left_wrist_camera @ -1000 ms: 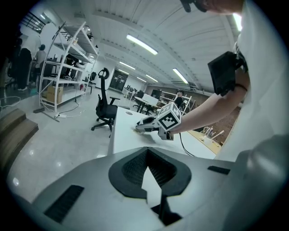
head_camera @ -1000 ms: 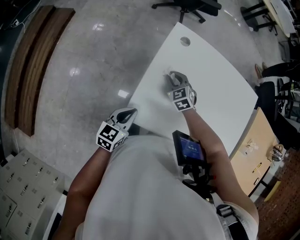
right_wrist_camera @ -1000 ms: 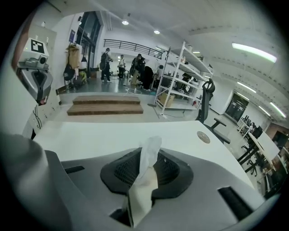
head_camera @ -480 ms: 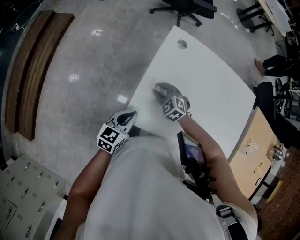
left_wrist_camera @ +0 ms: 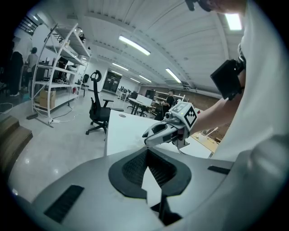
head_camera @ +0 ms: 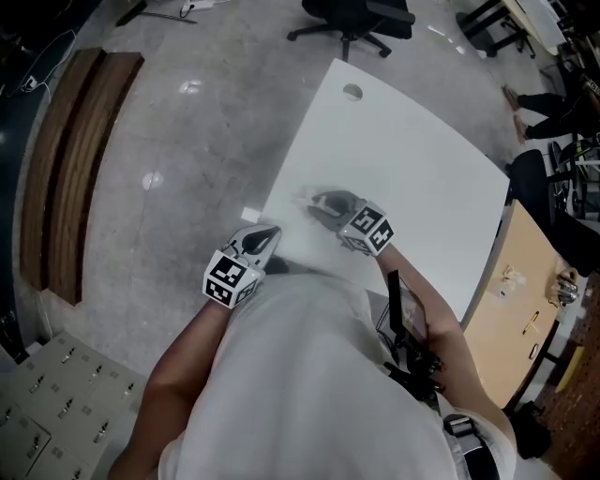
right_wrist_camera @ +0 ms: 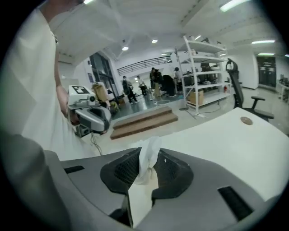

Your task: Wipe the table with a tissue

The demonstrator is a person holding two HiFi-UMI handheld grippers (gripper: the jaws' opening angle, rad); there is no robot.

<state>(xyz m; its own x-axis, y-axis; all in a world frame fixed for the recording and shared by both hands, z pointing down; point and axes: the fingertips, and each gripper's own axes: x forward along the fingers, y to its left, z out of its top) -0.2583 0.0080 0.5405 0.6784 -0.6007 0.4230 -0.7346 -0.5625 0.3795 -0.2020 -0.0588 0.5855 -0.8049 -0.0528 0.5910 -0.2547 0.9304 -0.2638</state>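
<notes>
The white table fills the middle of the head view. My right gripper rests low over its near left part, close to the edge. It is shut on a crumpled white tissue that pokes up between the pads. My left gripper hovers just off the table's near left edge, a short way from the right one. Its fingertips meet with nothing between them. The left gripper view shows the right gripper over the table.
A round cable hole sits near the table's far corner. A black office chair stands beyond it. Wooden steps lie on the floor at left. A tan desk with small items adjoins at right.
My right gripper has slid with the tissue across the table toward its near left edge, closer to the left gripper. The left gripper has stayed put.
</notes>
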